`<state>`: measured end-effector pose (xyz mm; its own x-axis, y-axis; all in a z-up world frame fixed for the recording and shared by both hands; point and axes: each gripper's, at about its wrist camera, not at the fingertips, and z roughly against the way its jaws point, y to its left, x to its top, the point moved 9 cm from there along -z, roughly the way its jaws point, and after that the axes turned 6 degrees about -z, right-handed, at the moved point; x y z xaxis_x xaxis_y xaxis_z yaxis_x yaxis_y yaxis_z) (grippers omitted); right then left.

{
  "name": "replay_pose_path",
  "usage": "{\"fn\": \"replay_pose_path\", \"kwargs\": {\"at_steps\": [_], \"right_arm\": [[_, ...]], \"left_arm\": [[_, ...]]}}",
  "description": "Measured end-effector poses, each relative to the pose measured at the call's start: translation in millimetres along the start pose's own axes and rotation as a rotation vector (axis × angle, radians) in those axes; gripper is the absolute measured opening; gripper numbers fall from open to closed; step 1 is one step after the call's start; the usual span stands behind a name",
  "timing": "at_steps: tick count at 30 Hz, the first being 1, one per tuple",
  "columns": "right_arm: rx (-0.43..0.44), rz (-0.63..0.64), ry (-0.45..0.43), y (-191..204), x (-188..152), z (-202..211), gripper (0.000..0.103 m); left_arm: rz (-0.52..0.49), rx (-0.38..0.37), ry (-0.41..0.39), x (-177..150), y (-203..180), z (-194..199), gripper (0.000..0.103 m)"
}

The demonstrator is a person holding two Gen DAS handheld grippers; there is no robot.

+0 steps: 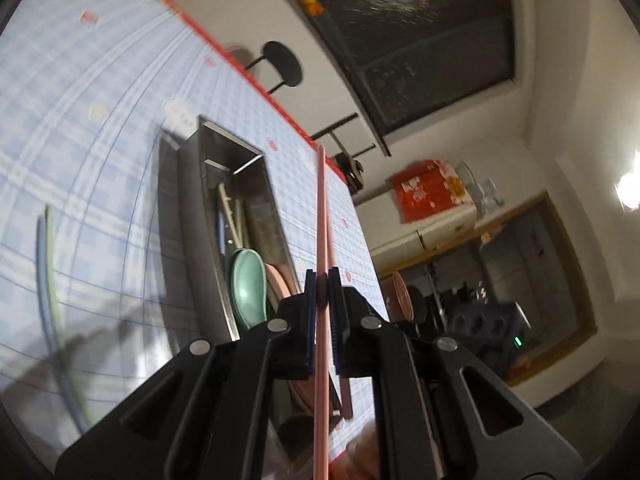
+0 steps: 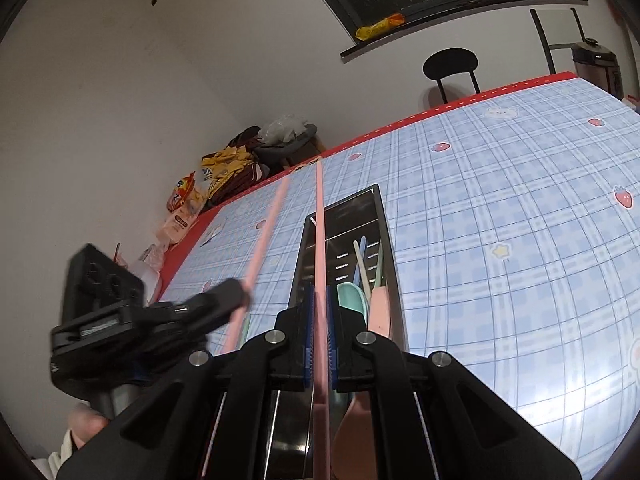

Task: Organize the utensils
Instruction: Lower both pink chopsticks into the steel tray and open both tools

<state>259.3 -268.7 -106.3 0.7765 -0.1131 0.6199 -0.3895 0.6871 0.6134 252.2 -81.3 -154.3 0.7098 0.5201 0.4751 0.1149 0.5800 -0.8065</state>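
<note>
Over the blue checked tabletop (image 2: 500, 208), both hands are busy: the left hand-held gripper (image 1: 322, 292) is clamped tight on a pink chopstick (image 1: 321, 216), and the right hand-held gripper (image 2: 318, 312) is pinched just as tight on a second pink chopstick (image 2: 319, 232), each stick running forward from between the pads. From the right wrist view you can see the left tool off to the side, its stick slanting out across the cloth. Just beyond the fingers sits the steel utensil tray (image 1: 256, 184), already carrying a green spoon (image 1: 248, 284), a pink spoon (image 2: 380, 308) and several pale sticks in one long compartment. Two more sticks, one blue and one green, lie loose on the cloth well to the left of the tray in the left wrist view, blurred. Now, these chopsticks look light, thin, stiff and smooth, so by my reckoning they could swivel or slide in a pinch. Each is gripped partway along its length, with plenty sticking out front, so the far tips will swing wide; best lower them flat into the tray, lengthwise.
</note>
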Motion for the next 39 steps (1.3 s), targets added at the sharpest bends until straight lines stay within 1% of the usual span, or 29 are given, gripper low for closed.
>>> {"fn": "replay_pose_path", "kwargs": {"at_steps": [2, 5, 9, 14, 21, 29, 31, 36, 38, 39], "right_arm": [[0.004, -0.002, 0.000, 0, 0, 1, 0.006], [0.005, -0.003, 0.003, -1, -1, 1, 0.006], [-0.001, -0.005, 0.016, -1, -4, -3, 0.006], [-0.004, 0.003, 0.025, 1, -7, -6, 0.006], [-0.015, 0.007, 0.034, 0, -9, -12, 0.006], [-0.019, 0.002, 0.031, -3, -9, -13, 0.006], [-0.020, 0.002, 0.031, -3, -9, -13, 0.006], [-0.015, 0.001, 0.035, -3, -9, -13, 0.006], [-0.011, 0.004, 0.039, -2, -10, -13, 0.006], [-0.010, 0.006, 0.040, -2, -11, -14, 0.006]], "left_arm": [[0.038, 0.016, -0.017, 1, 9, -7, 0.010], [0.060, 0.040, -0.043, 3, 15, -10, 0.010], [0.063, 0.083, -0.070, 5, 24, -9, 0.010], [0.052, 0.131, -0.079, 2, 32, -9, 0.010], [0.041, 0.143, -0.100, 0, 31, -7, 0.010], [0.071, 0.146, -0.145, 5, 34, -3, 0.010], [0.070, 0.154, -0.144, 4, 34, -5, 0.010], [0.057, 0.188, -0.106, -3, 36, -12, 0.010], [0.045, 0.215, -0.093, -4, 37, -12, 0.009], [0.038, 0.227, -0.085, -4, 37, -11, 0.010]]}}
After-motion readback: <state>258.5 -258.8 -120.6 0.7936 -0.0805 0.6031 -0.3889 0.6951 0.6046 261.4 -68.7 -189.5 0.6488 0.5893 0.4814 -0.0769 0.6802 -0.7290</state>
